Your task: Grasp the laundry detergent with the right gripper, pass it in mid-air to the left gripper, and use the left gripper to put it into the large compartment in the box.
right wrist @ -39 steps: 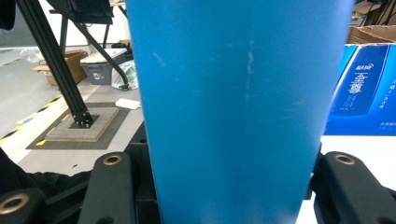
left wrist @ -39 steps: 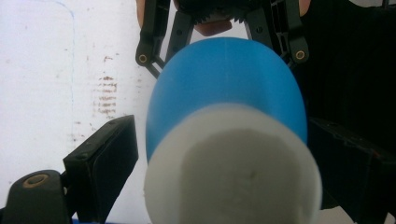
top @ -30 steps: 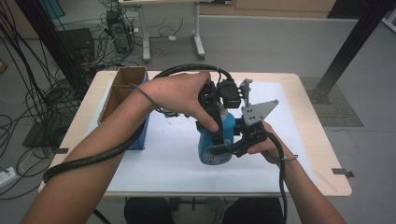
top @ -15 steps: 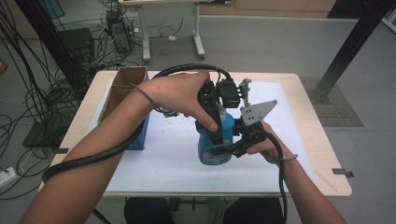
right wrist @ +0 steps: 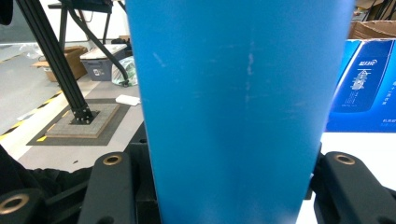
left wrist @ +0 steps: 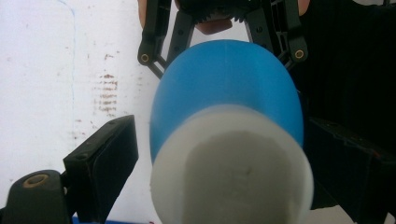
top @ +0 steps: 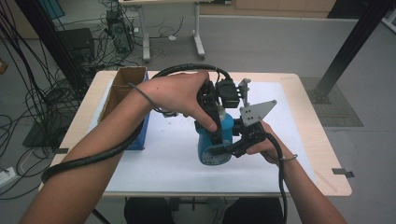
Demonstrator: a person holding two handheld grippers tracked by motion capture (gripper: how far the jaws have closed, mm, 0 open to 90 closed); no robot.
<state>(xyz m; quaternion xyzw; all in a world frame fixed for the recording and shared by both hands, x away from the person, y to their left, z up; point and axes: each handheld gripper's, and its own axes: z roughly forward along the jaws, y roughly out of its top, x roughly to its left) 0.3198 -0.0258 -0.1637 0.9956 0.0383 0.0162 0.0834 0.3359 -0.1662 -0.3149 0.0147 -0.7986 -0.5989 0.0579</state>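
Bottle (top: pixel 214 147) stands on the table (top: pixel 322 135); right gripper (top: pixel 233 144) clamps its body, left gripper (top: pixel 212 133) straddles its cap (left wrist: pixel 233 168), jaws apart.

High view: above the person's side, looking forward and down on the bench (top: pixel 308 154)
Left gripper view: close, down onto the blue bottle (left wrist: pixel 224 79)
Right gripper view: close, level at bottle's side
Shared: the bottle
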